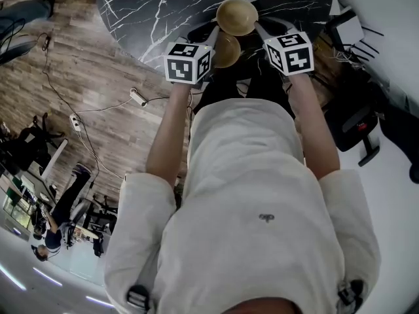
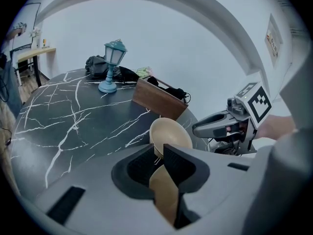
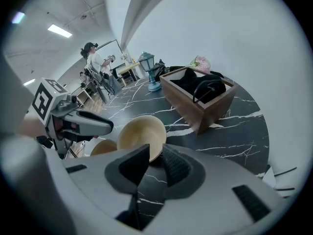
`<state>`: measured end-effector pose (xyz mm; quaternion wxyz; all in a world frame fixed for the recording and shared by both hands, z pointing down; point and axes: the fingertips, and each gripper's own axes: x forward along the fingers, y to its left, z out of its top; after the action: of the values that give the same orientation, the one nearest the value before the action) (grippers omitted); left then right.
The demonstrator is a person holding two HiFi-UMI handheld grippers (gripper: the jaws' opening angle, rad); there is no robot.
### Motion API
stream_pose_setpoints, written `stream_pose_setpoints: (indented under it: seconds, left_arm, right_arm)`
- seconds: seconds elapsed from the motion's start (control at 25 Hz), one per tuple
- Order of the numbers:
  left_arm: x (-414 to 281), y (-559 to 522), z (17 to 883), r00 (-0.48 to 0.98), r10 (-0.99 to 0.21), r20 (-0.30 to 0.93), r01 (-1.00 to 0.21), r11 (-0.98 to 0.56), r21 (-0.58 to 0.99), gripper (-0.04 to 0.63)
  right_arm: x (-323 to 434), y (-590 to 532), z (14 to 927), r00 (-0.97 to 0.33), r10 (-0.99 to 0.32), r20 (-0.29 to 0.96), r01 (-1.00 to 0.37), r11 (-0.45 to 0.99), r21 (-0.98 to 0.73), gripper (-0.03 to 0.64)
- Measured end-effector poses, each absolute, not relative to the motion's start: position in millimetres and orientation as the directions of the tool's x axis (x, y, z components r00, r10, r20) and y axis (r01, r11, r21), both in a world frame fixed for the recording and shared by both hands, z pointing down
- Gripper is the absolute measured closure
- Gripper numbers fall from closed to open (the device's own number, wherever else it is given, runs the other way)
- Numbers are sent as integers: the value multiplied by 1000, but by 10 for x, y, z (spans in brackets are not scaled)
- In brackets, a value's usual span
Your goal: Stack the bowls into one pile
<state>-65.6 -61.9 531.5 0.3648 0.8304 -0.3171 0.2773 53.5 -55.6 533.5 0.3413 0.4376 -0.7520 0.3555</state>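
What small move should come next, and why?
Probably carry the held bowl over the table bowl and lower it in: the left gripper is shut on its rim, the table bowl sits empty ahead, the right gripper open at that rim.

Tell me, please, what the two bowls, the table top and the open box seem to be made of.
The bowls: probably wood or bamboo, though matte plastic is possible. They are an even tan and dull, with no glare.
The table top: looks like polished black marble or an imitation, with white veins and a soft sheen.
The box: likely wood, with flat brown boards and a satin finish.
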Motion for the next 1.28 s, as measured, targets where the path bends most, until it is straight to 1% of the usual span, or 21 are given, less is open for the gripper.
stream_pose_setpoints:
  seconds: [0.36,0.64,1.28]
  left_arm:
    - [-817,-486,5307,619,-355,701,-757,-507,411,540]
    - [-973,-374,5375,593,-371,715,-782,-477,401,540]
    - [-1115,-94,5541,565,-375,735,-806,-443,393,540]
  right_arm:
    - [463,-353,5282,-405,-398,823,-884,399,-243,534]
    - [369,-221,5256,-442,-388,809,-876,379,-297,537]
    - [58,90,5409,-495,-305,814,-829,447,-336,535]
